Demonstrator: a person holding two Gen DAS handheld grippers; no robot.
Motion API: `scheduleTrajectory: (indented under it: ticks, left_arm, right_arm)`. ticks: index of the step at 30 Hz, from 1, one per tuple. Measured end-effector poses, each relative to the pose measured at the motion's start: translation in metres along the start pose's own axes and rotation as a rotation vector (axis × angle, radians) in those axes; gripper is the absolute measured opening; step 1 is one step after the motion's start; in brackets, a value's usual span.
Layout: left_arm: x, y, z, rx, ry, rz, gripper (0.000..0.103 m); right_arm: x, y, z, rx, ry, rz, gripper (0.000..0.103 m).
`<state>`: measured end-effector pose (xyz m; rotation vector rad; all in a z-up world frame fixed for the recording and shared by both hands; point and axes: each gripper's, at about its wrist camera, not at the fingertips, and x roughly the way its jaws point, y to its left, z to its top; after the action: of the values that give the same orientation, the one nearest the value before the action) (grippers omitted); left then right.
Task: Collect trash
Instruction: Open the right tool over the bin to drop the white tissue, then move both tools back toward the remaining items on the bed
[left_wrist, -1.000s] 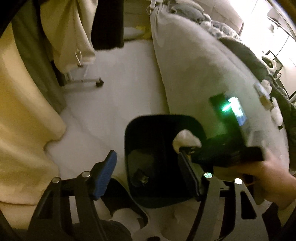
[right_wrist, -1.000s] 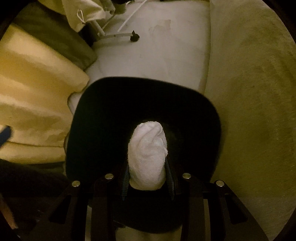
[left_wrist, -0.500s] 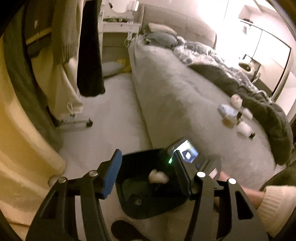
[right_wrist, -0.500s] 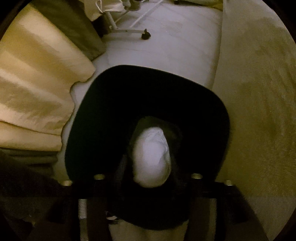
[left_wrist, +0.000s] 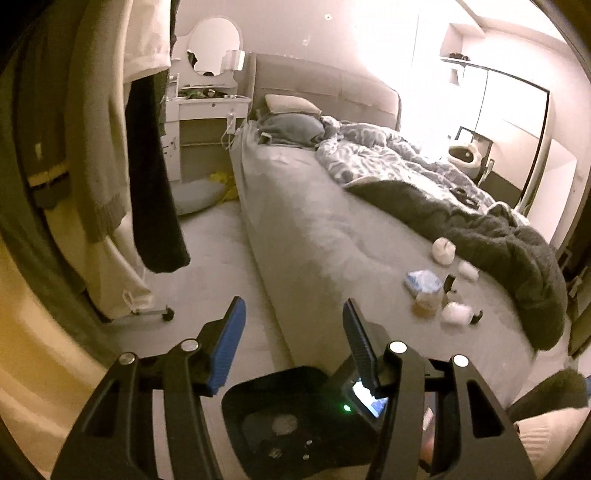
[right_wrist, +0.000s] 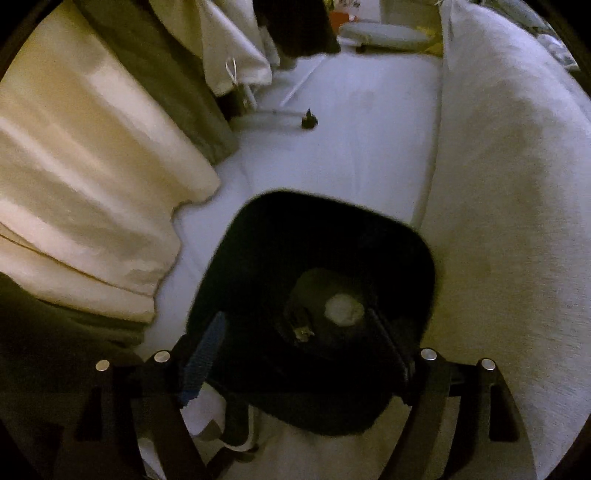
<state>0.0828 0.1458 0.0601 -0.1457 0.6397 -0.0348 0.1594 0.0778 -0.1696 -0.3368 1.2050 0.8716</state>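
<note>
My right gripper (right_wrist: 295, 341) hangs over the black bin (right_wrist: 413, 254), which stands on the pale floor (right_wrist: 362, 147) between the cream curtain (right_wrist: 85, 192) and the side of the bed (right_wrist: 517, 184). Its jaws are opening, already spread wide, and nothing is between them. The white wad of tissue (right_wrist: 343, 309) lies free at the bottom of the bin, near the middle and a little towards the bed side. From straight above it reads as a small roundish lump, so I cannot tell a long axis or which way it points. A small glinting scrap (right_wrist: 303, 333) lies just beside it on the bin floor. My left gripper (left_wrist: 293, 332) is empty too, its jaws standing partly apart, the blue pad (left_wrist: 227, 343) on one finger clearly apart from the other; it aims out across the room over the edge of the bed (left_wrist: 325, 229). Through that view I see the bin (left_wrist: 258, 391) low down with the right gripper's body and its lit screen (left_wrist: 365, 397) above its rim. More trash waits on the grey sheet near the dark blanket (left_wrist: 498, 240): a crumpled blue-white wrapper (left_wrist: 423, 282), and three white wads (left_wrist: 443, 251) well apart from the bin; these are too small and blurred to give an axis.
</note>
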Motion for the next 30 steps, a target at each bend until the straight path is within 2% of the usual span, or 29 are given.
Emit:
scheduleTrajectory:
  ticks: [8,12,16,19,21,25,30]
  left_arm:
    - [0.006,-0.02,0.035,0.011,-0.02,-0.026,0.059]
    - [0.012,-0.036,0.049,0.025,-0.013,-0.033,0.064]
    - [0.012,-0.05,0.059,-0.005,-0.012,-0.082,0.071]
    - [0.017,-0.063,0.06,0.002,-0.011,-0.085,0.071]
    - [0.022,-0.073,0.06,0.018,-0.001,-0.074,0.079]
    - [0.022,-0.089,0.061,0.072,-0.037,-0.078,0.085]
    - [0.041,-0.105,0.056,0.099,-0.008,-0.097,0.085]
  right_arm:
    - [-0.088,-0.028,0.002,0.038,-0.184,-0.023,0.081]
    - [-0.134,-0.05,-0.001,0.063,-0.274,-0.058,0.081]
    - [-0.175,-0.074,-0.009,0.098,-0.352,-0.094,0.083]
    - [-0.196,-0.093,-0.02,0.116,-0.38,-0.139,0.083]
    - [-0.205,-0.103,-0.028,0.134,-0.395,-0.159,0.083]
    - [-0.235,-0.139,-0.046,0.193,-0.461,-0.185,0.083]
    - [-0.267,-0.185,-0.059,0.252,-0.512,-0.263,0.086]
